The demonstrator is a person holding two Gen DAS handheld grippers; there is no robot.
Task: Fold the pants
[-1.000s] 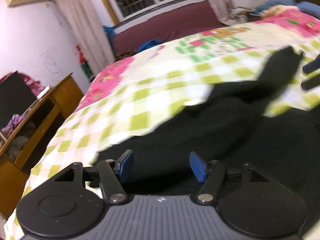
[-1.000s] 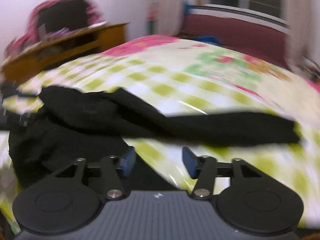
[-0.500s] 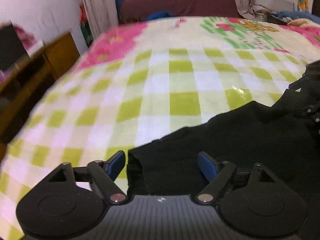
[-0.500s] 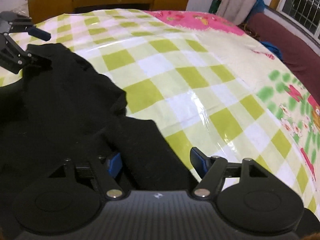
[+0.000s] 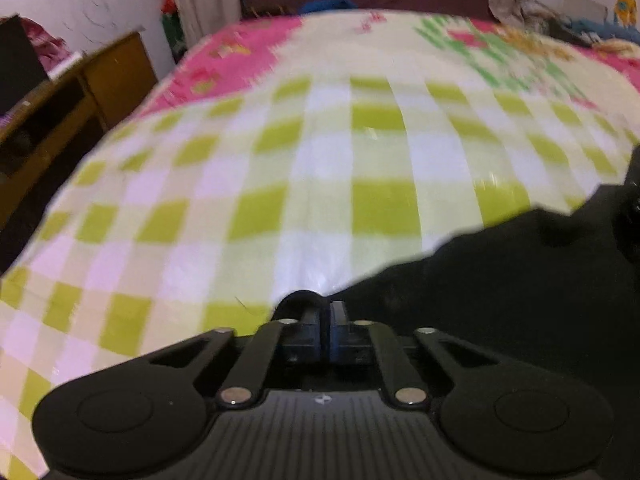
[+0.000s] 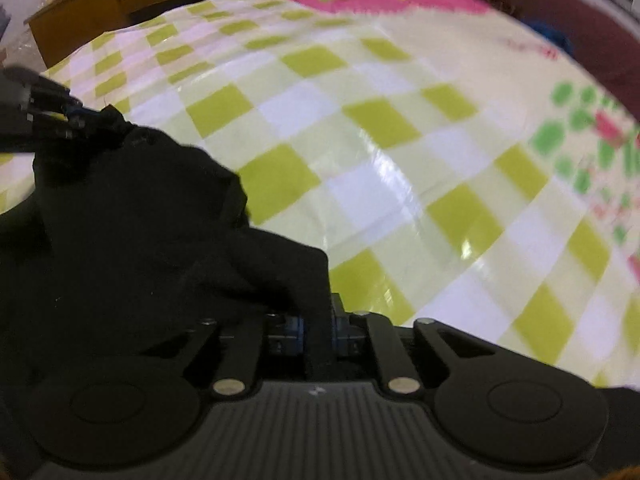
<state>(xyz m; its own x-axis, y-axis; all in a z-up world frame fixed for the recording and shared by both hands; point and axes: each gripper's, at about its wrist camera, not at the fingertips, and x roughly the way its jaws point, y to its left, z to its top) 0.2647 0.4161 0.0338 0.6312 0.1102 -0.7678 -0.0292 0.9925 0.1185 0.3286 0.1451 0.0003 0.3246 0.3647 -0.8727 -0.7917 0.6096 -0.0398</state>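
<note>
Bed with checked green-and-white cover [image 5: 304,184] fills the room's middle. Black pants [image 6: 132,216] lie bunched on its near side. Wooden cabinet [image 5: 76,92] stands beside the bed. Right gripper [image 6: 318,326] is clamped on a pants edge; left gripper [image 5: 325,322] is pinched tight on another edge, fabric humped just at its tips.

Two wrist views, low and close over the bed [image 5: 312,168].
Left looking along its fingers toward the far edge, pants [image 5: 500,280] at right; right angled toward the far-right corner, pants [image 6: 132,216] at left. Shared: pants, checked cover, left gripper [image 6: 80,118].
</note>
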